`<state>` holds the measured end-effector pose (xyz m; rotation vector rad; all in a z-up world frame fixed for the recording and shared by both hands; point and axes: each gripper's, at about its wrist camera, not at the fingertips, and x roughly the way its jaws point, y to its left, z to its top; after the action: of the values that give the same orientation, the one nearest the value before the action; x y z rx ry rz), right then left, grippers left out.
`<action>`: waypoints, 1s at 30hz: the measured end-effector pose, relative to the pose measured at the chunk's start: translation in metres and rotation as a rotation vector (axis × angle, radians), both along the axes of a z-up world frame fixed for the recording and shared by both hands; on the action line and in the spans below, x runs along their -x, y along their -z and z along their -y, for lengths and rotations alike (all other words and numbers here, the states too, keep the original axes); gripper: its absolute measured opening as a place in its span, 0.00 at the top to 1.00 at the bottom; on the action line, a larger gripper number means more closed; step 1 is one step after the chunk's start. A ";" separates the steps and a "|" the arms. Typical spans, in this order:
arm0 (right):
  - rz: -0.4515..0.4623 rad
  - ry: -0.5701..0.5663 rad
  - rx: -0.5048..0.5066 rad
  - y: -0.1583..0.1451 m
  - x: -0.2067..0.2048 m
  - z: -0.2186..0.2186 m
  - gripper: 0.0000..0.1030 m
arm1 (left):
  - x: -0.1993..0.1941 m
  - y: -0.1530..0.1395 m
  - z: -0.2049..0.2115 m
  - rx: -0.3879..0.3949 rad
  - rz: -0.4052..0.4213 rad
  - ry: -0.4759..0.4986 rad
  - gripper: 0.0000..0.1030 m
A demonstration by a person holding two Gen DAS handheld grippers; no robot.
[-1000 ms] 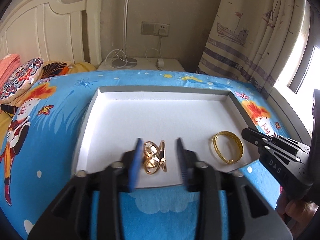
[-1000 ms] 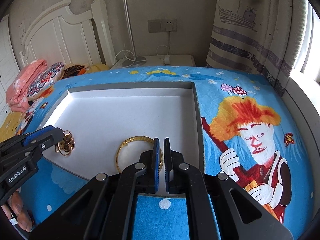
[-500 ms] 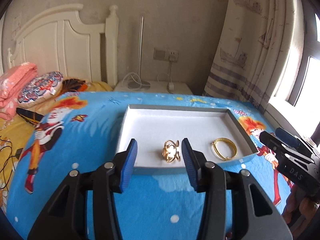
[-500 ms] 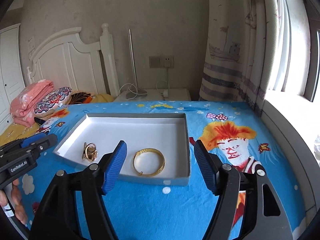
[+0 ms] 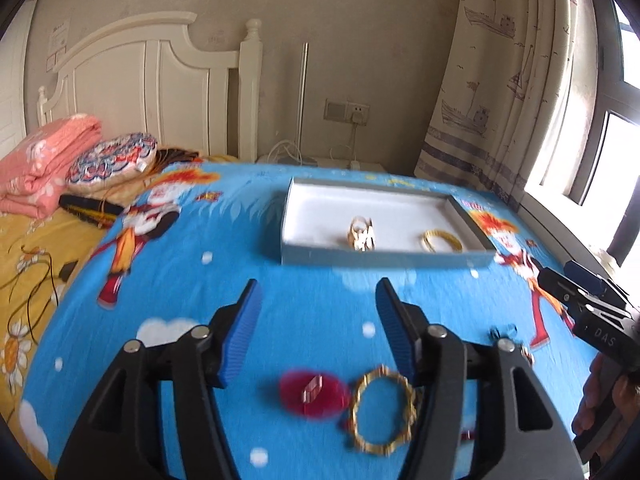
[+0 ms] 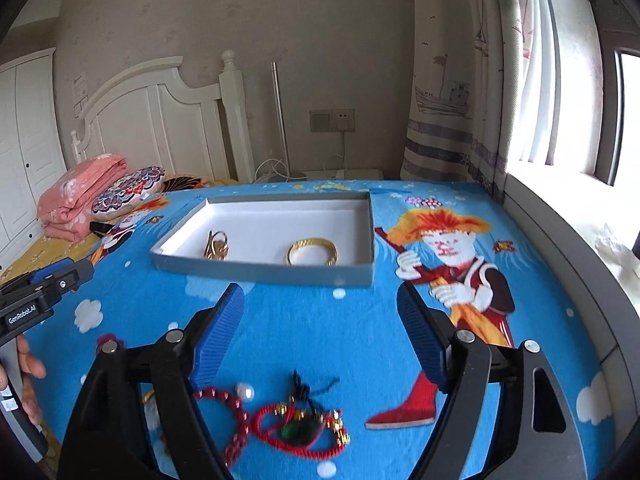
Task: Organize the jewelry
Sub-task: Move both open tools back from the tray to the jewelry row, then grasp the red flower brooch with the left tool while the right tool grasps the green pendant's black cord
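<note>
Resting in a shallow grey tray [image 6: 276,270] with a white matte floor are a smooth gold bangle [image 6: 313,251] at right and a looped gold ornament [image 6: 216,245] at left. Nearer, on the cartoon-printed blue bedspread [image 6: 304,320], lie a knobbly gold bracelet [image 5: 382,414] and a red cord bracelet [image 6: 298,426]. Both the left gripper [image 5: 318,320] and the right gripper [image 6: 320,320] are spread, having just been opening, with nothing held.

Daylight is streaming in from the window [image 6: 624,120] on the right, blowing out there; fisheye edges are bending, and the foreground jewelry is smearing with motion blur.
</note>
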<state>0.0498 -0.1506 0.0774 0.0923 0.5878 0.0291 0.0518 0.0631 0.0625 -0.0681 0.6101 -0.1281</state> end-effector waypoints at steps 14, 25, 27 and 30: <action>-0.074 -0.009 0.016 0.041 0.047 -0.006 0.19 | 0.038 0.044 0.001 0.032 -0.084 -0.010 0.38; -0.095 -0.005 0.010 0.047 0.038 -0.006 0.19 | 0.023 0.060 -0.003 0.046 -0.136 -0.002 0.42; -0.098 -0.006 0.011 0.047 0.037 -0.007 0.18 | 0.019 0.063 -0.005 0.054 -0.148 -0.004 0.42; -0.100 -0.005 0.007 0.048 0.037 -0.006 0.19 | 0.011 0.067 -0.007 0.060 -0.174 -0.007 0.45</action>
<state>0.0131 -0.1444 0.0295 0.0854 0.6878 0.0278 0.0411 0.0706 -0.0045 -0.1405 0.7798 -0.1346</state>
